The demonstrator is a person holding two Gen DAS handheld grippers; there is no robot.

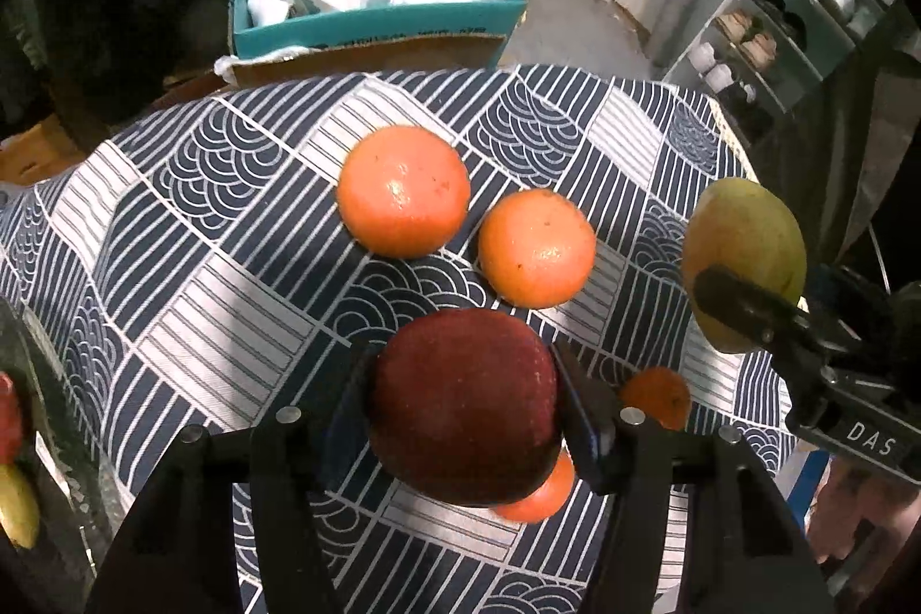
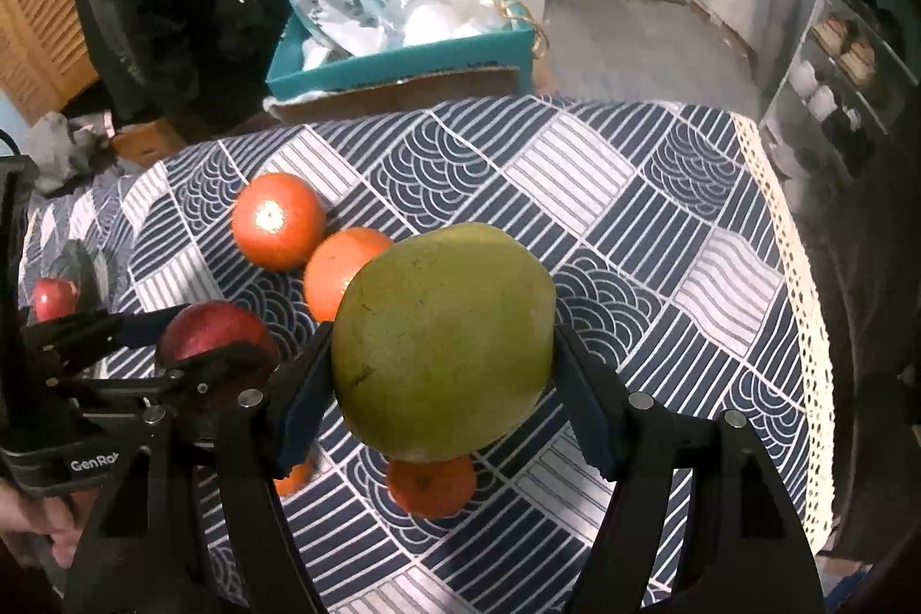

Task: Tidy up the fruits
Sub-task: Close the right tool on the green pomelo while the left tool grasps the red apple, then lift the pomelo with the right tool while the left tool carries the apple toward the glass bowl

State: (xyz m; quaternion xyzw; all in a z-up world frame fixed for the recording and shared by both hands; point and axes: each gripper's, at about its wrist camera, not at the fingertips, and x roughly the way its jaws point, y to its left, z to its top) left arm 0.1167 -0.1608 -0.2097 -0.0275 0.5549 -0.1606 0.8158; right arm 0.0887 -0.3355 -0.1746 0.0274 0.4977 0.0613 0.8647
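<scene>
My left gripper (image 1: pixel 463 407) is shut on a dark red apple (image 1: pixel 463 404) and holds it above the patterned tablecloth (image 1: pixel 230 234). My right gripper (image 2: pixel 443 372) is shut on a green mango (image 2: pixel 443 340), also held above the cloth. Each shows in the other's view: the mango (image 1: pixel 742 246) at the right, the apple (image 2: pixel 213 329) at the left. Two large oranges (image 1: pixel 403 191) (image 1: pixel 536 248) lie on the cloth ahead, and smaller oranges (image 1: pixel 656 395) (image 1: pixel 541 496) lie partly hidden under the apple.
At the left edge a red fruit (image 1: pixel 8 418) and a yellow-green fruit (image 1: pixel 17 513) sit in a dark container. A teal box (image 1: pixel 374 21) with bags stands beyond the table. A shoe rack (image 1: pixel 794 33) is at the right. A lace hem (image 2: pixel 806 326) marks the table's right edge.
</scene>
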